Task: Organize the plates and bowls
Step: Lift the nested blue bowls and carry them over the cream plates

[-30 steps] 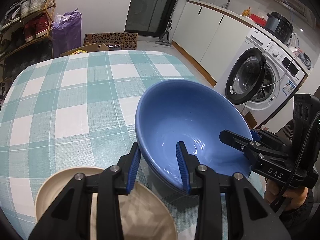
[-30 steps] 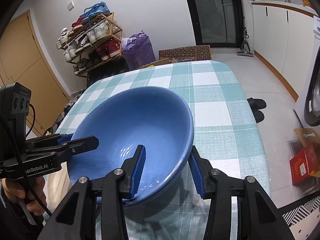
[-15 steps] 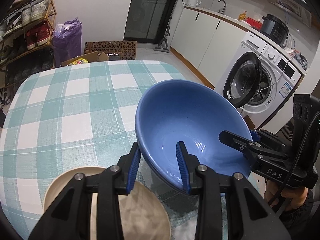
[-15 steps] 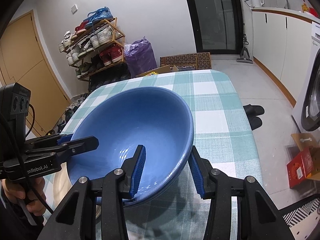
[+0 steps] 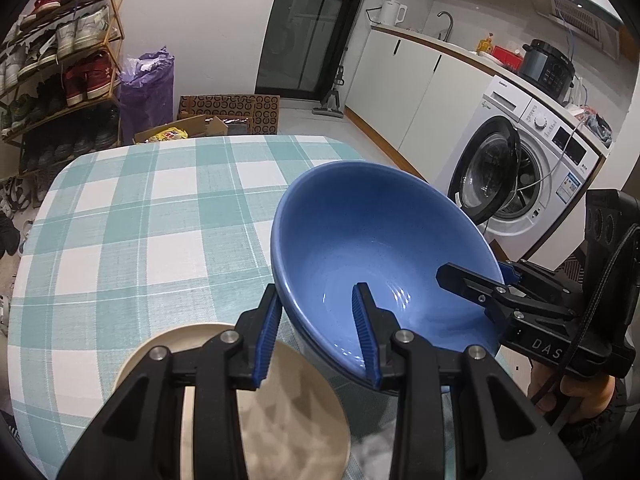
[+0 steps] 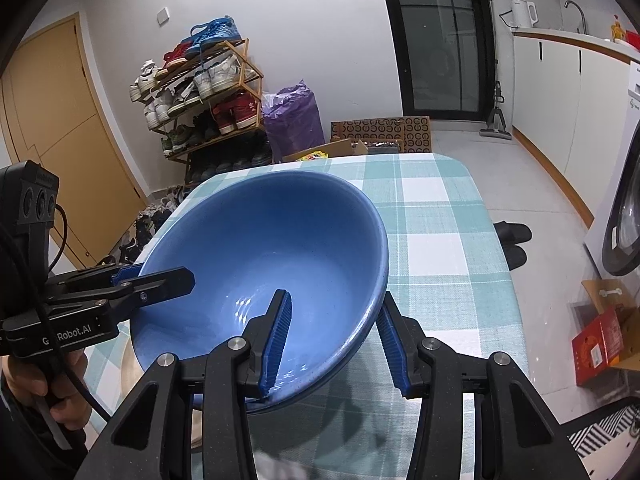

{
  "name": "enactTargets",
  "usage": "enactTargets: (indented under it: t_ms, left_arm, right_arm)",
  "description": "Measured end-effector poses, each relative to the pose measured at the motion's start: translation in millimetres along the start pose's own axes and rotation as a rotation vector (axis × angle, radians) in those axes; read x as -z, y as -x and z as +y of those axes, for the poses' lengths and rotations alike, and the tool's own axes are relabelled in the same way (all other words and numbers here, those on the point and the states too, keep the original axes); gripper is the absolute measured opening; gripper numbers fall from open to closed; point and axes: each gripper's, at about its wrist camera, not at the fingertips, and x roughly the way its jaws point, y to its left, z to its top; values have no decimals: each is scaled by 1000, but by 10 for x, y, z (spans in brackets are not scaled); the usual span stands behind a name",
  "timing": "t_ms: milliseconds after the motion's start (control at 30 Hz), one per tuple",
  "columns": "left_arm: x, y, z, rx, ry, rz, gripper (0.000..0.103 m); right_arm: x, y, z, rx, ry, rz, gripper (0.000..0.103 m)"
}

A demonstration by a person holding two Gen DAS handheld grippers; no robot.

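A large blue bowl (image 5: 376, 248) is held above a tabletop (image 5: 132, 232) covered in a teal-and-white checked cloth, gripped from two sides at once. The left gripper (image 5: 316, 336) clamps the bowl's left rim: one blue-padded finger sits outside the wall, the other inside the basin, jaws narrowed onto the rim. The right gripper (image 6: 334, 340) does the same at the bowl's right rim — one finger inside, one outside, jaws closed on the wall. The bowl is tilted, its far edge higher than its near edge.

Below the left gripper, at the near left of the tabletop, lies a beige plate (image 5: 276, 400), partly hidden by the gripper's black frame. The bowl appears to hang clear of the plate, though the fisheye view makes the gap hard to judge.

A hand (image 6: 60, 384) grips the left gripper's handle in the right wrist view; the other hand (image 5: 576, 392) shows at the right edge of the left wrist view.

Beyond the tabletop — a shoe rack (image 6: 200, 92) at far left, a purple bag (image 6: 294, 118) on the floor, and a washing machine (image 5: 520, 168) at right with its door open.
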Motion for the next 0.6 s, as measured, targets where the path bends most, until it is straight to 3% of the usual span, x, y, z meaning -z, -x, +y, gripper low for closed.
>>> enactTargets:
  t_ms: [600]
  left_arm:
    - [112, 260, 174, -37, 30, -22, 35]
  right_arm:
    - [-17, 36, 329, -44, 33, -1, 45]
